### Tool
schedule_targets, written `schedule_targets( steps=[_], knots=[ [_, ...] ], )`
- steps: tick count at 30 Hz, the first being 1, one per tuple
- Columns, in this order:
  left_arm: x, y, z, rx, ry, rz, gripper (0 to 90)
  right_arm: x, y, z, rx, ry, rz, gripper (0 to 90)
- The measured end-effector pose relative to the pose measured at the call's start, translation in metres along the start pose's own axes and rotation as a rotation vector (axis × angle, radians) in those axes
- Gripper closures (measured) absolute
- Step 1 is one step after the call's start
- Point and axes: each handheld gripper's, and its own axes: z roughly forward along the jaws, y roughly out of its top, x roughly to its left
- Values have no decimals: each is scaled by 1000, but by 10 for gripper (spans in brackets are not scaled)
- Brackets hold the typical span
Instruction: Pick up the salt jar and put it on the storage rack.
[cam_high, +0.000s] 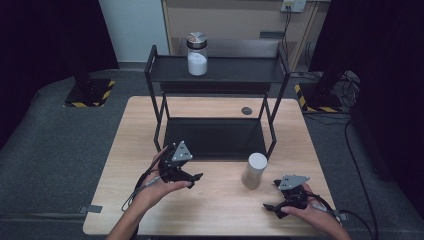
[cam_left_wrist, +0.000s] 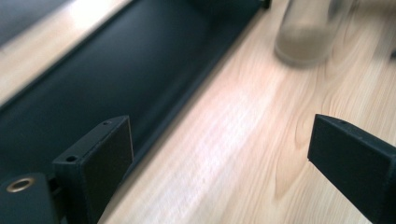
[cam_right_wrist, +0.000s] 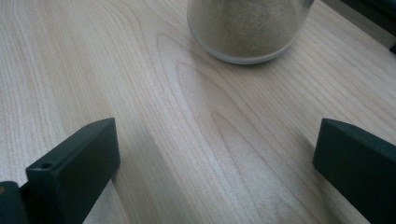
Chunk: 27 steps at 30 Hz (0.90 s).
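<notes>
Between the two hands, a jar (cam_high: 254, 170) stands upright on the counter (cam_high: 215, 205) before the rack (cam_high: 217, 75). Both are released: right hand-held gripper (cam_high: 275, 195) sits nearer, jar ahead-left; left hand-held gripper (cam_high: 195, 180) faces it from farther off.

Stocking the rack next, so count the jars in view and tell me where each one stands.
2. A jar with white contents stands on the black rack's top shelf. A jar with tan contents stands on the wooden table, in front of the rack, between the two grippers. Nothing suggests more are hidden.

one jar (cam_high: 197, 54) on the rack's top shelf (cam_high: 235, 70) — another (cam_high: 253, 170) before the rack.
</notes>
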Motion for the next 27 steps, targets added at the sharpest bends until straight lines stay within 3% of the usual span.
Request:
schedule_targets(
  steps=[5,15,27],
  knots=[
    [2,-19,12,20,-20,-39,54,0,0,0,0,0,0,15],
    [4,-41,31,65,-44,-67,54,0,0,0,0,0,0,15],
    [5,-53,47,80,-79,-53,52,0,0,0,0,0,0,15]
  ],
)
